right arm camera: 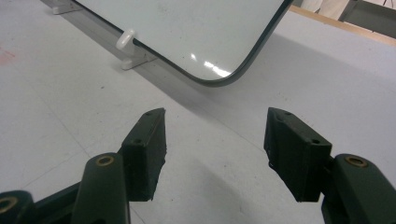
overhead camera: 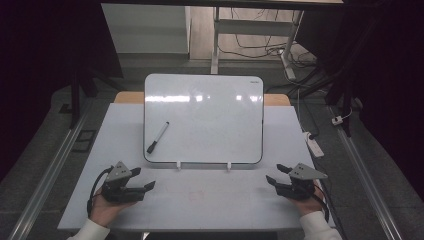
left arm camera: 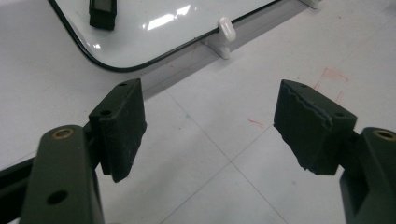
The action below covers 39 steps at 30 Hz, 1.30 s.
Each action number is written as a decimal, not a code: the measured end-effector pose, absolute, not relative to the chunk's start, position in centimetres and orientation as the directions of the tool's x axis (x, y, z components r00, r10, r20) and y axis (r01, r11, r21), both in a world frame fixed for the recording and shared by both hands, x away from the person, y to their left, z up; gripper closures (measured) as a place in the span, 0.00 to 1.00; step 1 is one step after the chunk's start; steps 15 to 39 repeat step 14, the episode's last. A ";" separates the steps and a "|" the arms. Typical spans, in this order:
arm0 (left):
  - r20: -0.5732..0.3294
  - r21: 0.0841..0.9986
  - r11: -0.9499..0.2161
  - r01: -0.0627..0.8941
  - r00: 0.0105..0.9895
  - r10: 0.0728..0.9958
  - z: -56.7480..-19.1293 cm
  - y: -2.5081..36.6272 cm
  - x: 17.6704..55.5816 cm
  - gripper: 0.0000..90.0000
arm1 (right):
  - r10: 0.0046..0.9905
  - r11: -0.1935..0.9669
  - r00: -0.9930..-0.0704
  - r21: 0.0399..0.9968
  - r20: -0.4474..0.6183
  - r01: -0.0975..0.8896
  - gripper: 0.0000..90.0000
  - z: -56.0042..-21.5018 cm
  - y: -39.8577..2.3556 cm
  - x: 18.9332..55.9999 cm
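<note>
In the high view, a black marker (overhead camera: 157, 137) lies on the lower left part of the whiteboard (overhead camera: 210, 100), which leans on two small white clips (overhead camera: 178, 164) on the counter (overhead camera: 200, 200). The long axis of the marker runs diagonally: its cap end points toward the lower left corner of the whiteboard, and its other end points up and to the right. The left gripper (overhead camera: 143, 181) rests on the counter just below this corner, with its fingers apart and nothing between them. The right gripper (overhead camera: 277, 174) is below the lower right corner of the whiteboard, well apart from the marker, also with its fingers apart and empty. I judge that the left one is the nearer for a reach to the marker.

In the left gripper view, the two fingers (left arm camera: 123, 126) stand wide and hold nothing. The marker's end (left arm camera: 102, 11) lies ahead and to the left of them, inside the rounded corner of the whiteboard.

In the right gripper view, the fingers (right arm camera: 149, 149) are spread and empty over the bare counter, and the lower right corner of the whiteboard (right arm camera: 196, 32) is ahead.
</note>
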<state>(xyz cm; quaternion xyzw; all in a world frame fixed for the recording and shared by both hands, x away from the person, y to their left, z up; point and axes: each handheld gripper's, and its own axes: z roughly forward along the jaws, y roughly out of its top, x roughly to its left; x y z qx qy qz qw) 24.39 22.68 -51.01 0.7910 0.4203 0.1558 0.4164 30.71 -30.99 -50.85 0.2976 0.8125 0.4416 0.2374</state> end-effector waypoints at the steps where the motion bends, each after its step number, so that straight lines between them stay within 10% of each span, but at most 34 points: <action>1: -0.103 0.791 -0.299 0.534 0.598 0.795 -51.0 22.7 24.4 0.29 | 0.693 0.431 -0.710 0.860 -0.122 0.273 0.43 -50.8 -31.0 30.7; 39: -0.093 0.788 -0.305 0.534 0.594 0.799 -51.0 22.8 24.4 0.29 | 0.681 0.437 -0.721 0.861 -0.128 0.260 0.43 -50.8 -30.8 30.6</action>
